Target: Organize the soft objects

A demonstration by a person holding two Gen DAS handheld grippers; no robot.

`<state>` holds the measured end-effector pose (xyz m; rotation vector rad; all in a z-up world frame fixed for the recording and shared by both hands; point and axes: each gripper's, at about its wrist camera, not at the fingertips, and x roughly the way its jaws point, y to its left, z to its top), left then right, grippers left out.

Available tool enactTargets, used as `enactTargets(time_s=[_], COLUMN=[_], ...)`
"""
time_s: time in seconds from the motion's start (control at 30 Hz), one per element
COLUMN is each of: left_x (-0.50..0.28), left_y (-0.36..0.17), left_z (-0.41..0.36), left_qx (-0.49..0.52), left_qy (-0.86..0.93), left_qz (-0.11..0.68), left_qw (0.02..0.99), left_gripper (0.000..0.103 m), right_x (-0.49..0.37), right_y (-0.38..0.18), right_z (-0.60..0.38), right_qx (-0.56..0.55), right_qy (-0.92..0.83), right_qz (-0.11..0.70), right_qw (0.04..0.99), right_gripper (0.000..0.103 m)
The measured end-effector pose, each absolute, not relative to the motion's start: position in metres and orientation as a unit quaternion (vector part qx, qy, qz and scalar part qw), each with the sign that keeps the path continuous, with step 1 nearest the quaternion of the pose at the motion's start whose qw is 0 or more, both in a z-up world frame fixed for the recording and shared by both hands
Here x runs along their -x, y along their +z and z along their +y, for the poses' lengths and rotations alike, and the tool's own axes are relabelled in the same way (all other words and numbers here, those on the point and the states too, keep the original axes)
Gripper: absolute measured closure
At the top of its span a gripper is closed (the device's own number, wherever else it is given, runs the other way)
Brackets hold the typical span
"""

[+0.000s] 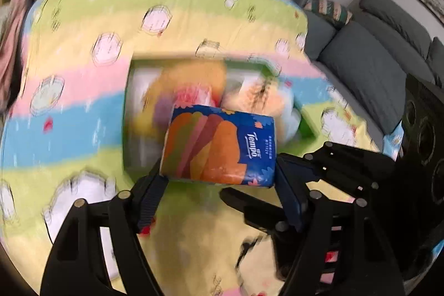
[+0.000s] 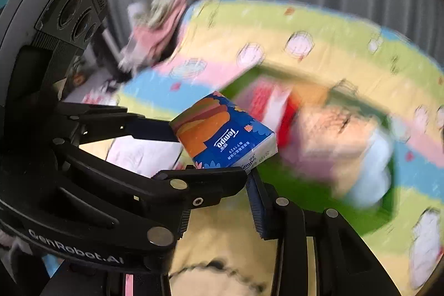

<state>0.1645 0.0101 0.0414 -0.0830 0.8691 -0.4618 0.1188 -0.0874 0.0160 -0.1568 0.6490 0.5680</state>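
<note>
My left gripper [image 1: 220, 179] is shut on a blue and orange Tempo tissue pack [image 1: 220, 147] and holds it in the air at the near edge of a green box [image 1: 127, 113]. The box holds several soft toys, among them an orange one [image 1: 191, 79] and a peach plush [image 1: 263, 99]; all are blurred. In the right wrist view the same pack [image 2: 224, 136] sits between the left gripper's fingers [image 2: 155, 128], which reach in from the left. My right gripper [image 2: 219, 208] stands open and empty just below the pack. The green box [image 2: 277, 185] lies to its right.
The box rests on a striped pastel quilt [image 1: 69, 107] with cloud prints. A grey sofa [image 1: 369, 68] stands at the right in the left wrist view. A pile of pink cloth [image 2: 158, 29] lies at the quilt's far left in the right wrist view. Grey curtains hang behind.
</note>
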Motion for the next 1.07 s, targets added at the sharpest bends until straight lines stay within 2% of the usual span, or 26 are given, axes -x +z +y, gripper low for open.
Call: enactTargets(time_s=[0.03,0.1,0.13,0.17,0.23,0.57,1.07], left_x=[-0.171,-0.204,-0.216,-0.228,-0.246,-0.235,-0.223], left_y=[0.05,0.073,0.08,0.081,0.08,0.07,0.078], left_z=[0.012,-0.005,-0.009,-0.014,-0.014,0.008,0.006], left_qx=[0.04,0.032,0.03,0.03,0.039,0.041,0.02], left_qy=[-0.223,-0.208,-0.204,-0.194,-0.153,-0.094,-0.078], left_qz=[0.415,0.408,0.412,0.422,0.458,0.487,0.472], left_qw=[0.881,0.888,0.887,0.885,0.875,0.868,0.878], left_gripper=[0.023,0.007,0.002,0.001,0.001,0.001,0.001], right_x=[-0.126,-0.156,-0.171,-0.182,-0.201,-0.193,-0.192], right_y=[0.027,0.05,0.059,0.064,0.064,0.048,0.05], right_z=[-0.092,-0.103,-0.11,-0.115,-0.127,-0.153,-0.151], right_qx=[0.074,0.065,0.062,0.069,0.081,0.049,0.054], right_qy=[0.266,0.253,0.222,0.192,0.14,0.13,0.098], right_qz=[0.308,0.319,0.32,0.321,0.357,0.413,0.425], right_qw=[0.91,0.911,0.919,0.925,0.92,0.9,0.898], right_gripper=[0.064,0.056,0.047,0.033,0.026,0.026,0.026])
